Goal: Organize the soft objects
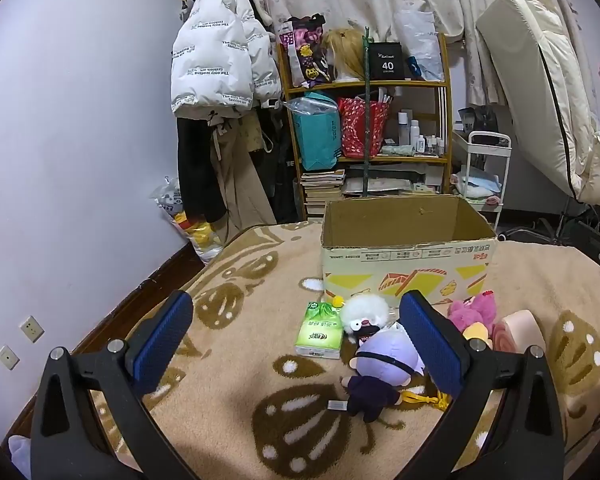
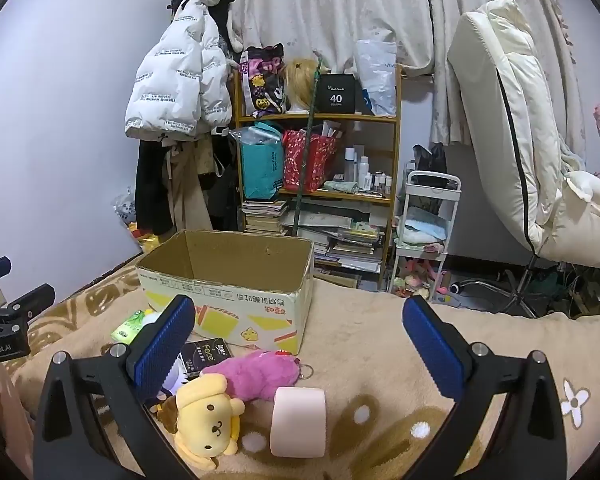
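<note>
An open cardboard box (image 1: 408, 256) stands on the tan blanket, also in the right wrist view (image 2: 228, 280). In front of it lie a purple-haired doll (image 1: 376, 372), a white fluffy plush (image 1: 366, 314), a green tissue pack (image 1: 319, 330), a pink plush (image 2: 256, 374), a yellow dog plush (image 2: 206, 420) and a pink roll (image 2: 298, 422). My left gripper (image 1: 296, 340) is open above the blanket, near the doll. My right gripper (image 2: 298, 352) is open above the pink plush and roll. Both are empty.
A shelf (image 1: 364, 120) with bags, books and bottles stands behind the box. Coats (image 1: 216, 64) hang at the left wall. A white cart (image 2: 424, 232) and a padded chair (image 2: 520, 140) are at the right. The bed edge runs along the left wall.
</note>
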